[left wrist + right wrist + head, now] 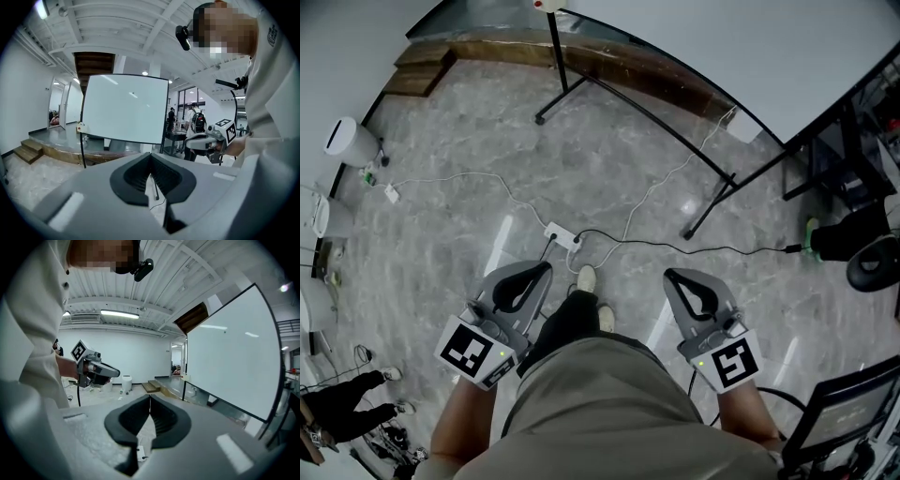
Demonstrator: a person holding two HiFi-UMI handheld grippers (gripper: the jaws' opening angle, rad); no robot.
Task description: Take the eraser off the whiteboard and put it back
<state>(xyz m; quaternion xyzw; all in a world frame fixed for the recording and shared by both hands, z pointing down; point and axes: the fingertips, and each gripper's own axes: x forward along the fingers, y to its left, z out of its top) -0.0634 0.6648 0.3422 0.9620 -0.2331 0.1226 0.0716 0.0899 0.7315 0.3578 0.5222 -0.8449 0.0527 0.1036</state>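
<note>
- Holds left gripper (pixel 542 269) low over the floor (pixel 487 141), jaws clenched on nothing.
- Faces a power strip (pixel 562 234) on the floor just ahead, between the grippers.
- Finds eraser (pixel 80 126) at the left edge of the whiteboard (pixel 124 108), well apart from both grippers.
- Holds right gripper (pixel 673 277) level with the left, jaws clenched, empty.

Holding the left gripper (pixel 546 269) and the right gripper (pixel 671 276) out in front of the tummy, one in each hand, side by side but well apart, with the left forearm (pixel 457 424) and the right forearm (pixel 750 419) bare and reaching forward. Both pointing ahead and tipped a little down. Jaws pressed shut on both, with nothing caught between them.
</note>
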